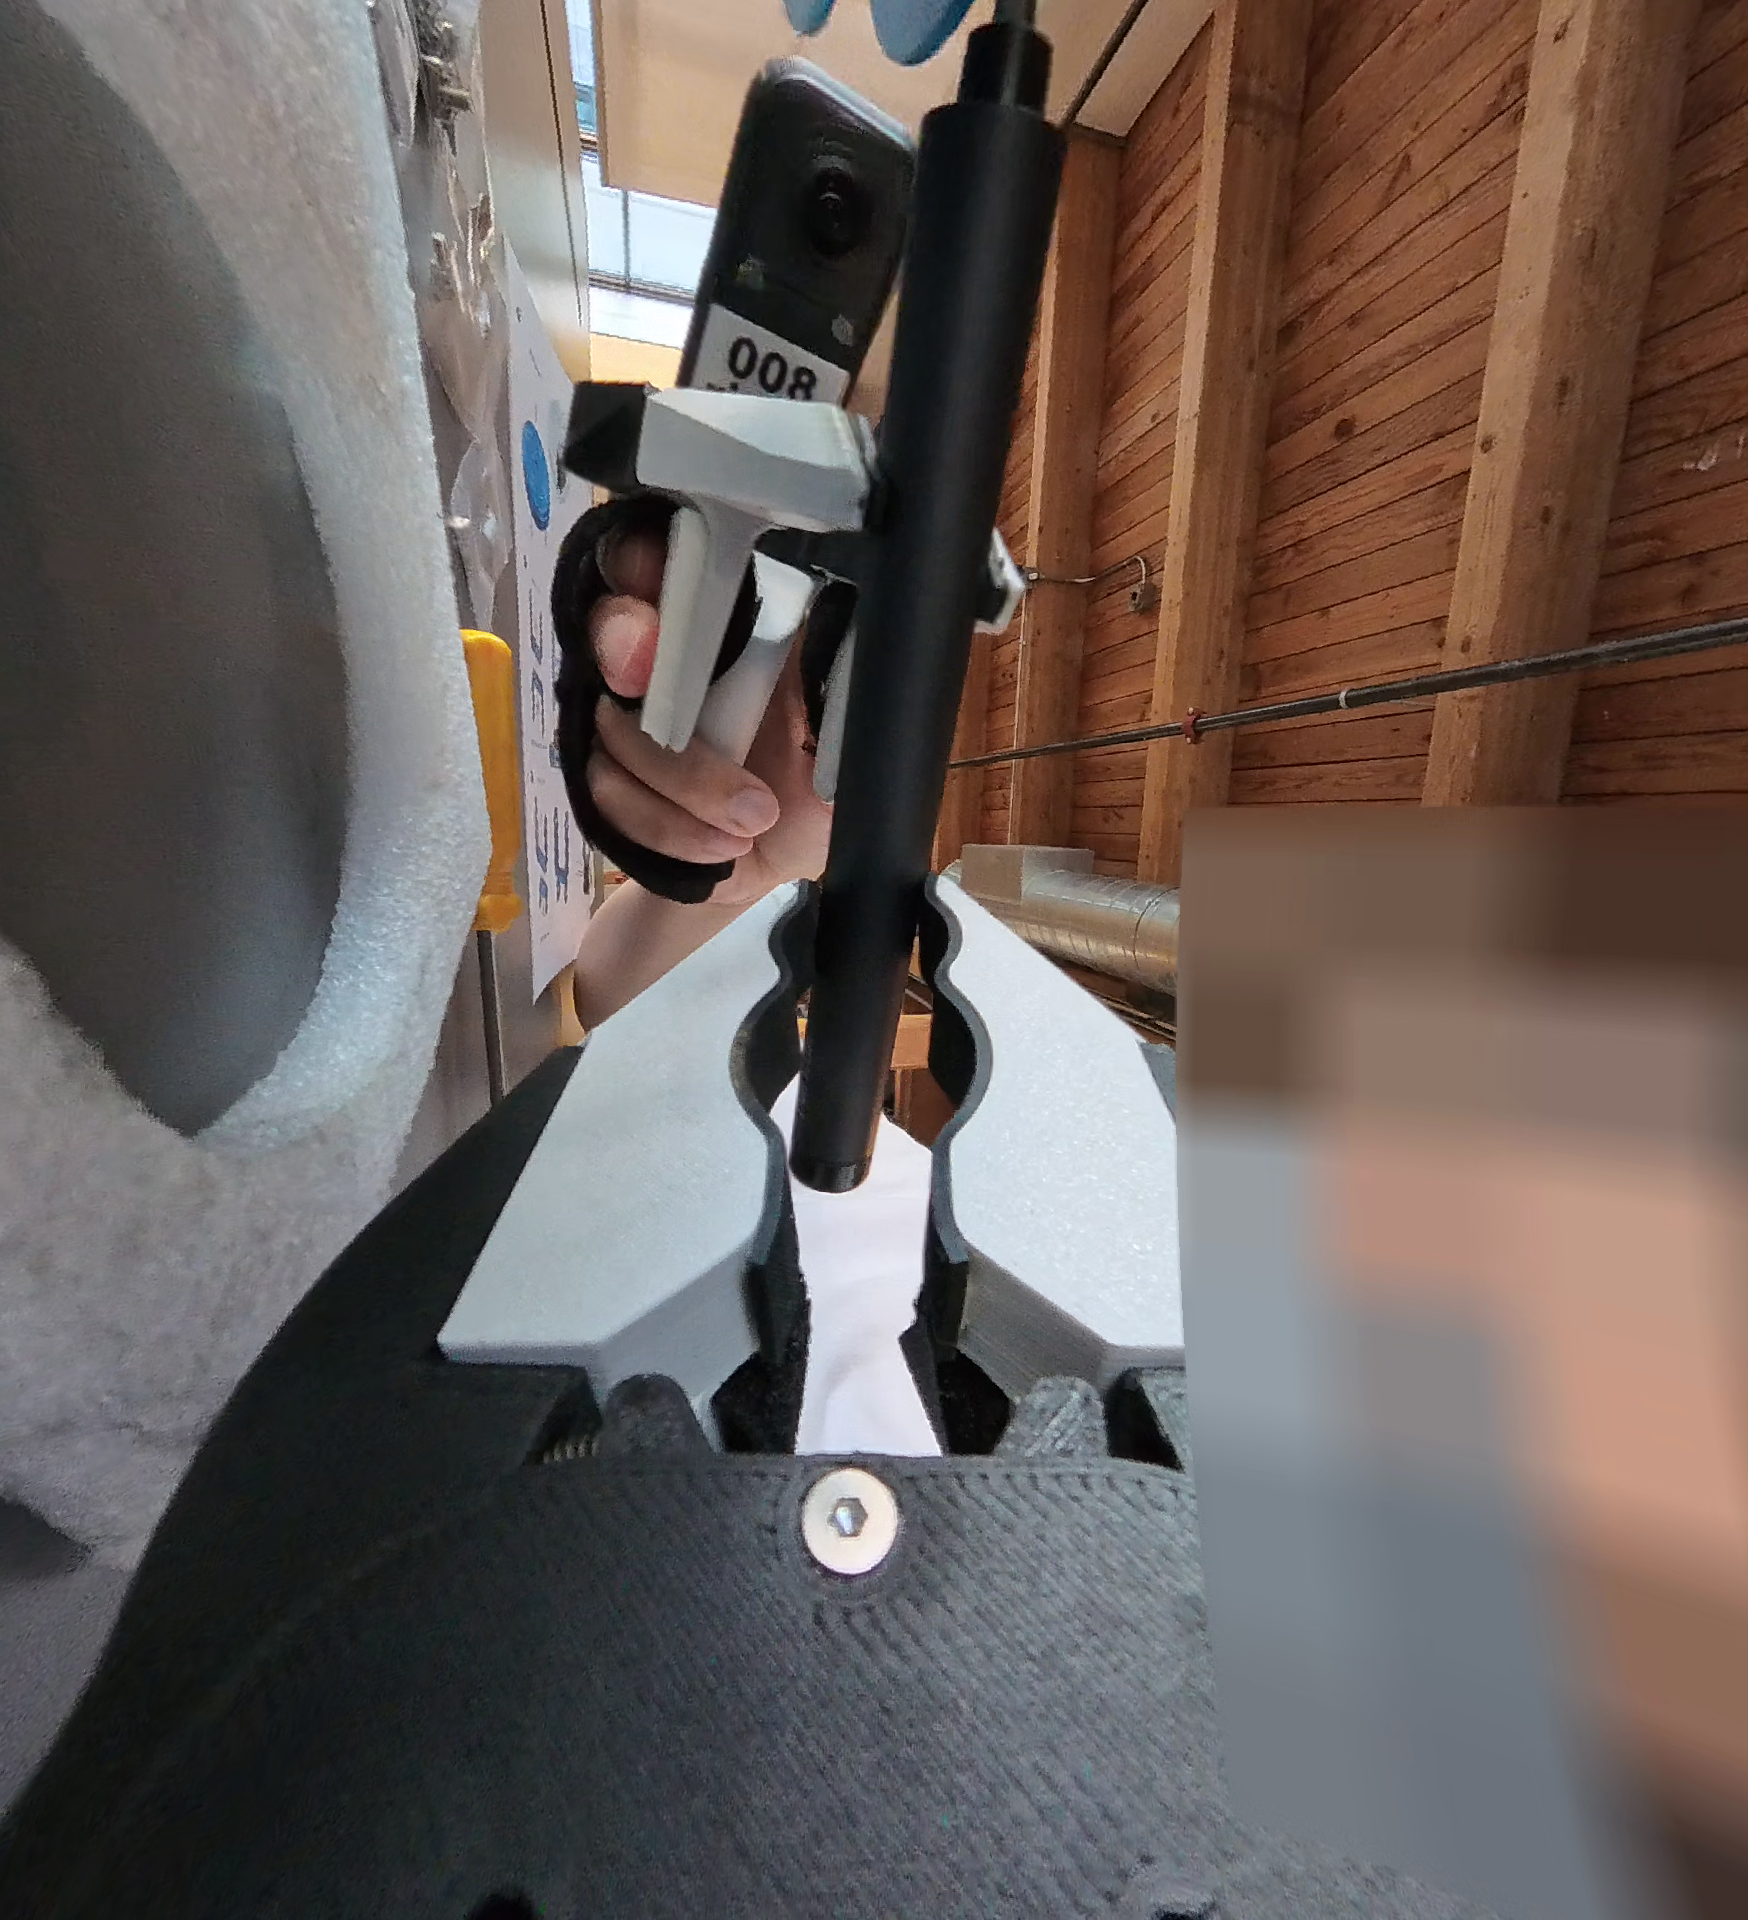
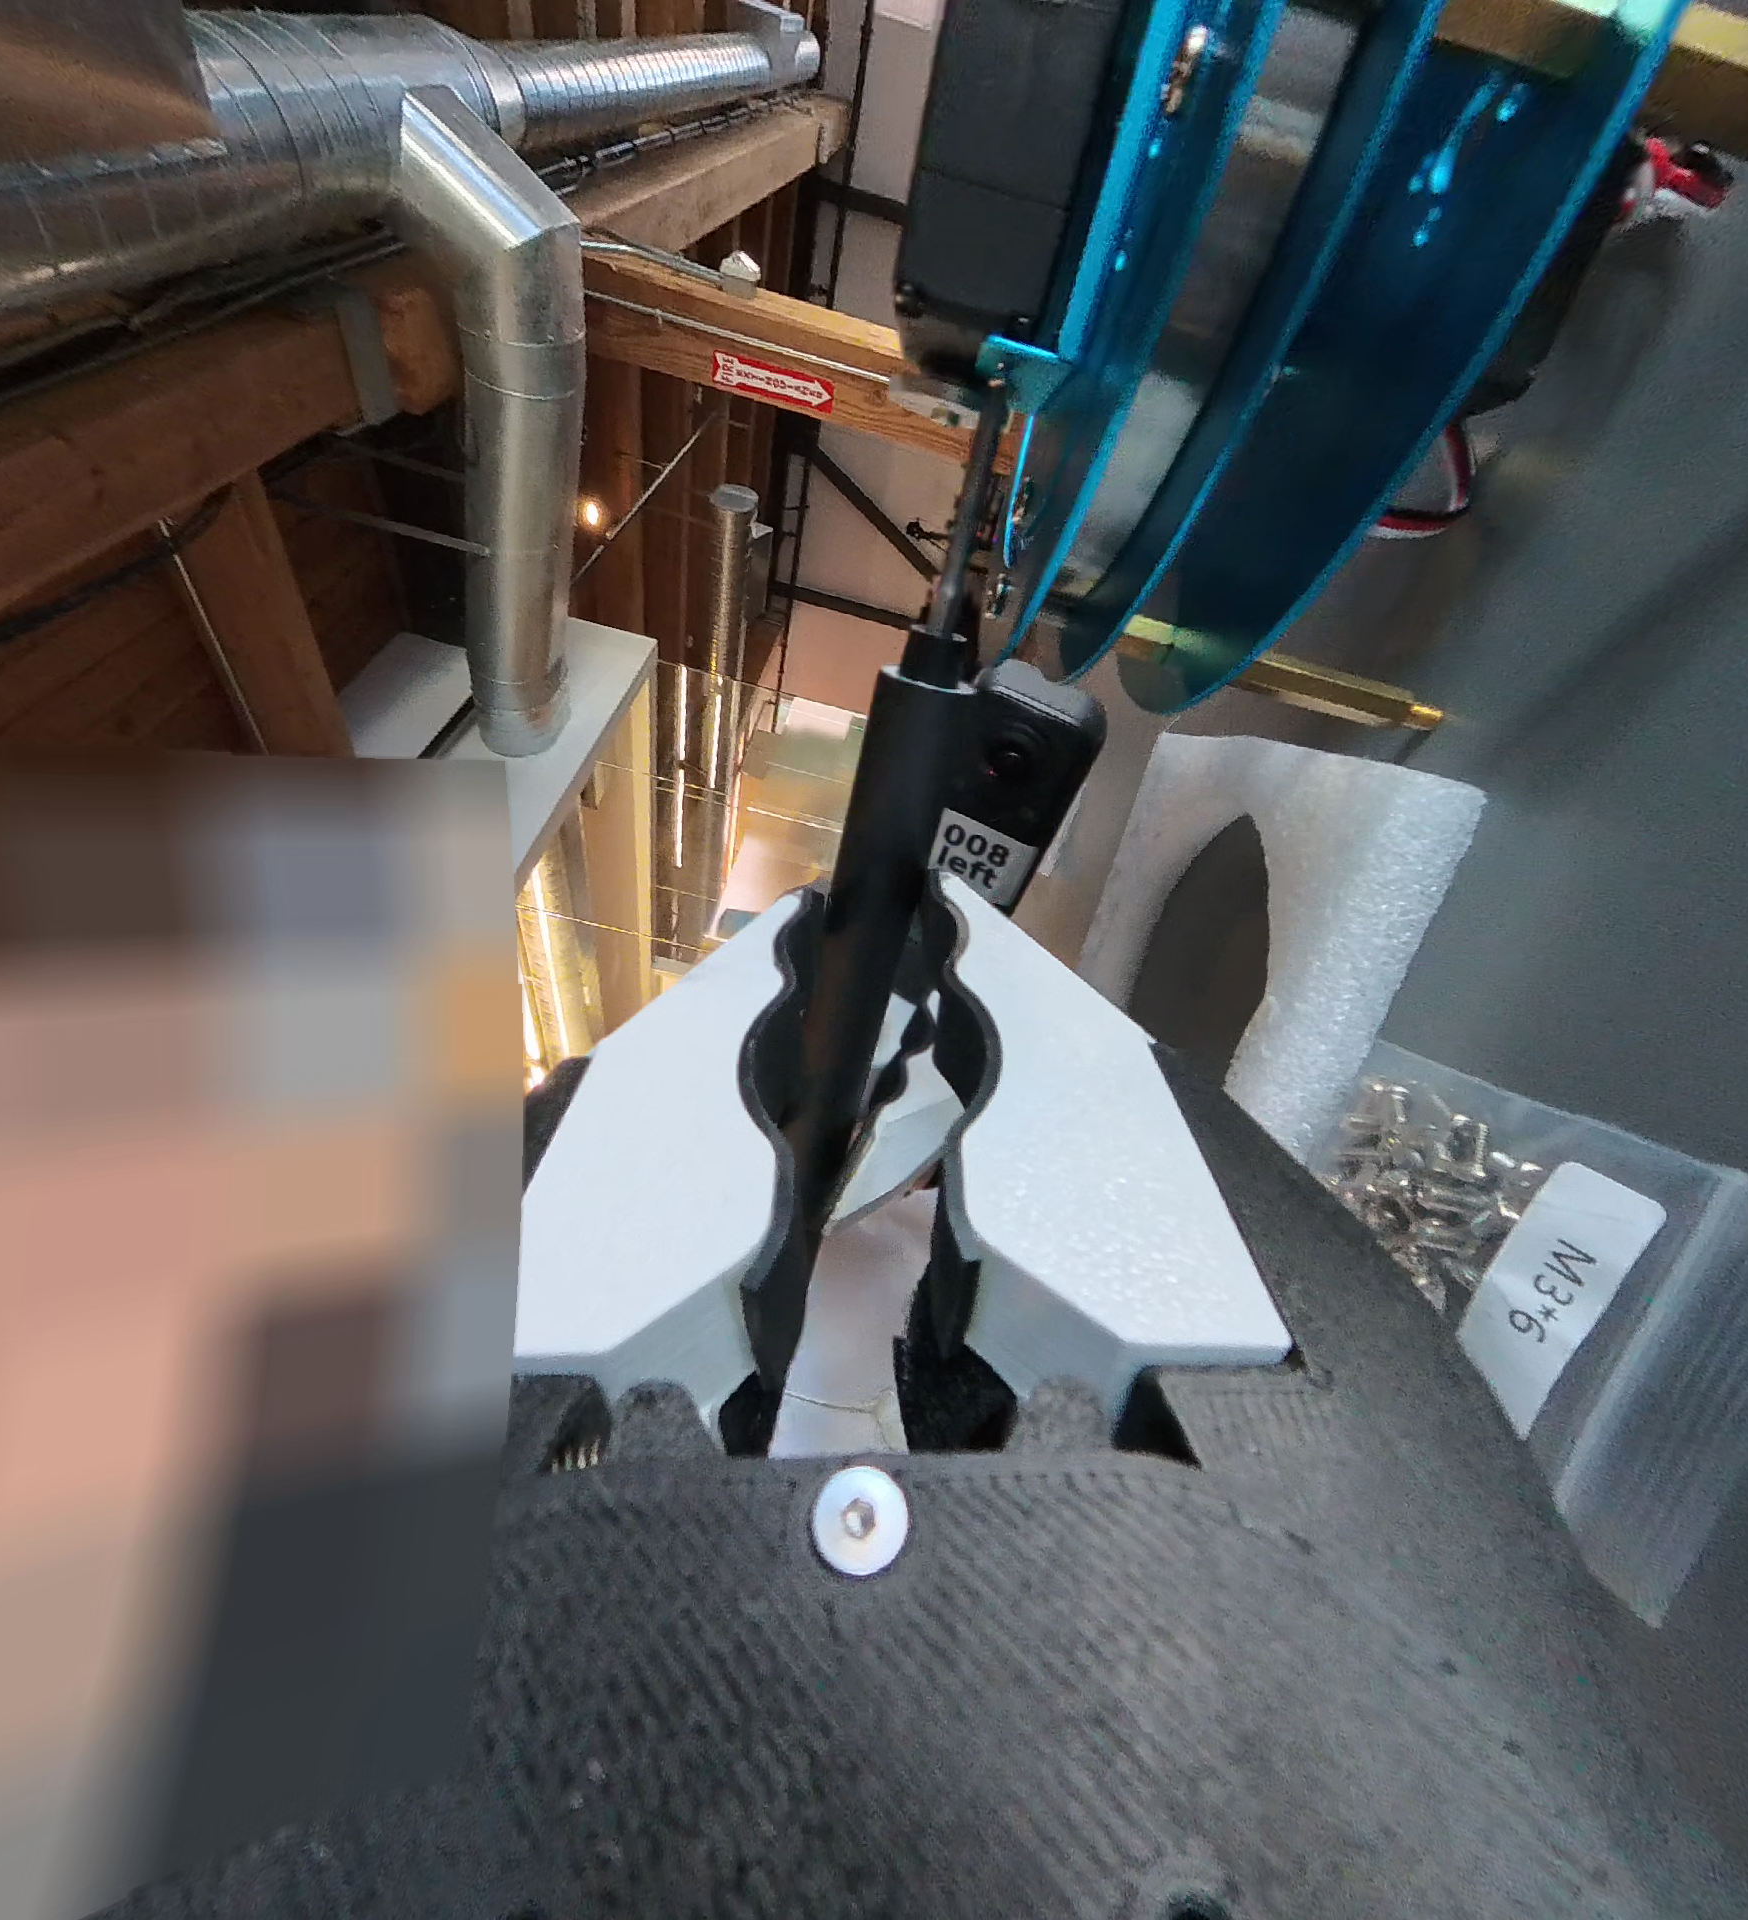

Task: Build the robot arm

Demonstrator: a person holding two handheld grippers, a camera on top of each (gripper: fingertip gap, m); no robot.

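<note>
**Black screwdriver flanked by both claws**

Black, matte, round-sectioned: the screwdriver [image 1: 943,520] handle stands nearly in line with both sets of fingers, butt end toward the cameras. Its thin steel shaft runs up and away into a stack of clear blue acrylic plates [image 2: 1265,364].

Right gripper [image 2: 880,894]: narrow, closed on the handle, which runs deep down the gap and lies along one wavy-edged finger.

Left gripper [image 1: 865,914]: narrow too. The handle's butt sits about halfway down the gap, with the tips close on either side. Firm contact or not, cannot tell. A bare hand [image 1: 683,790] works the far gripper in this view.

Fingers are pale grey grainy print with dark scalloped pads.

Nearby: a white foam block [image 2: 1369,862] with a cut-out, and beside it a clear bag of small bright screws [image 2: 1472,1195] on grey surface. A yellow tool handle [image 1: 491,769] stands by the foam.
</note>
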